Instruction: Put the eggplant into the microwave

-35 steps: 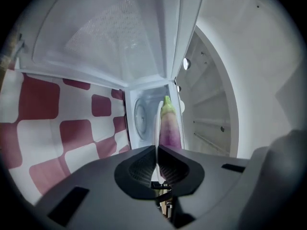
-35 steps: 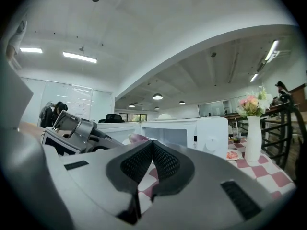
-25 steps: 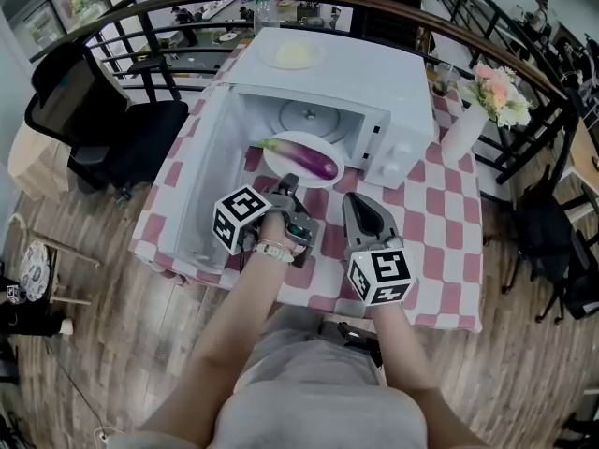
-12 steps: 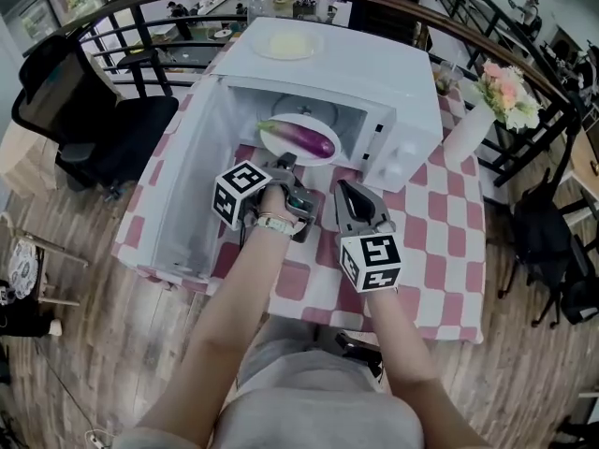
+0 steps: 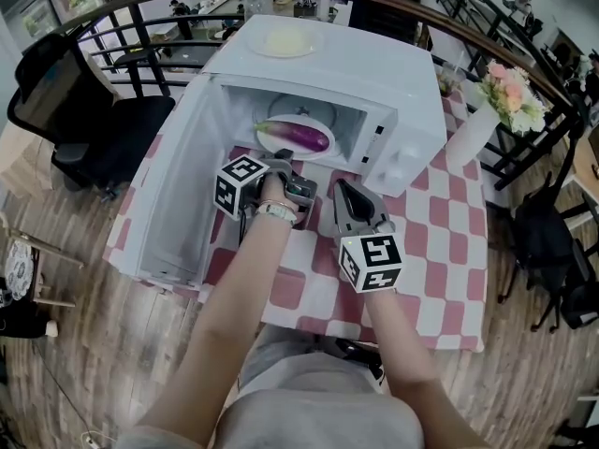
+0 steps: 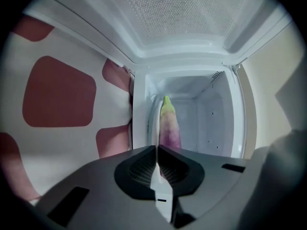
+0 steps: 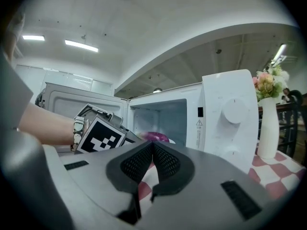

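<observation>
A purple eggplant [image 5: 298, 136] lies on a white plate [image 5: 323, 152] in the mouth of the open white microwave [image 5: 393, 92]. My left gripper [image 5: 284, 161] is shut on the plate's near rim. In the left gripper view the rim [image 6: 160, 186] runs edge-on between the jaws, with the eggplant [image 6: 169, 126] beyond it inside the cavity [image 6: 211, 114]. My right gripper [image 5: 343, 187] hovers over the checked tablecloth [image 5: 440, 223] just right of the left one, shut with nothing in it. The right gripper view shows the eggplant [image 7: 154, 136] past the shut right gripper [image 7: 152, 145].
The microwave door [image 5: 178, 204] hangs open to the left. A pale dish [image 5: 285, 42] rests on the microwave's top. A white vase of flowers [image 5: 473, 129] stands right of the microwave. A dark chair [image 5: 84, 110] and a railing [image 5: 150, 17] lie beyond the table.
The left gripper has pushed the plate with the eggplant forward, from the tablecloth's edge into the microwave opening. The right gripper has drifted slightly forward.
</observation>
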The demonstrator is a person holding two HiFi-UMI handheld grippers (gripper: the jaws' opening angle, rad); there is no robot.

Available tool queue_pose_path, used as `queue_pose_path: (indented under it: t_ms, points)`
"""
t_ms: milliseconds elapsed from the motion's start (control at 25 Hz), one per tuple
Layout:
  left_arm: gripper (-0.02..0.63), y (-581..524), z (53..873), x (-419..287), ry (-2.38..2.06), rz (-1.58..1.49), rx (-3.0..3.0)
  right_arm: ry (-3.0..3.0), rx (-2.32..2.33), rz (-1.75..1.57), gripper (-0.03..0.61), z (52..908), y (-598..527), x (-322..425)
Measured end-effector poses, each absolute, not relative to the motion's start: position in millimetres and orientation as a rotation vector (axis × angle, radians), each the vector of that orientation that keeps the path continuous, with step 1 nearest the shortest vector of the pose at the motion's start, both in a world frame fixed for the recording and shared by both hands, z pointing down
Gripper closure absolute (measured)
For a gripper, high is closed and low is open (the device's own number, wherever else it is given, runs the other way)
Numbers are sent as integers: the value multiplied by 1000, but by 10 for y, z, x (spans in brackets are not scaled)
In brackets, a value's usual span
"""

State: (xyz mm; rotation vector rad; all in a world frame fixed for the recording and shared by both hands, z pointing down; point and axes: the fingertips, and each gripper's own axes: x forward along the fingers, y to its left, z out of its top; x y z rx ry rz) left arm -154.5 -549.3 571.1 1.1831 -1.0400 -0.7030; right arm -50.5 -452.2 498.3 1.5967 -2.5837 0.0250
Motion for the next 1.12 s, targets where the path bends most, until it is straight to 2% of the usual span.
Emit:
queue_pose_path:
  t_ms: [480, 680, 1120]
  points:
    - [595, -5696, 5765, -1535, -1077, -621, 1195, -2585, 1581, 91, 554, 5117, -4507, -512]
    - [517, -5712, 5837, -1504, -1100, -574, 1166, -2594, 1567, 116, 554, 5133, -4515, -527]
    - [434, -5869, 5988, -1462, -1074, -525, 1115, -2591, 1584, 144, 554, 5204, -4594, -448]
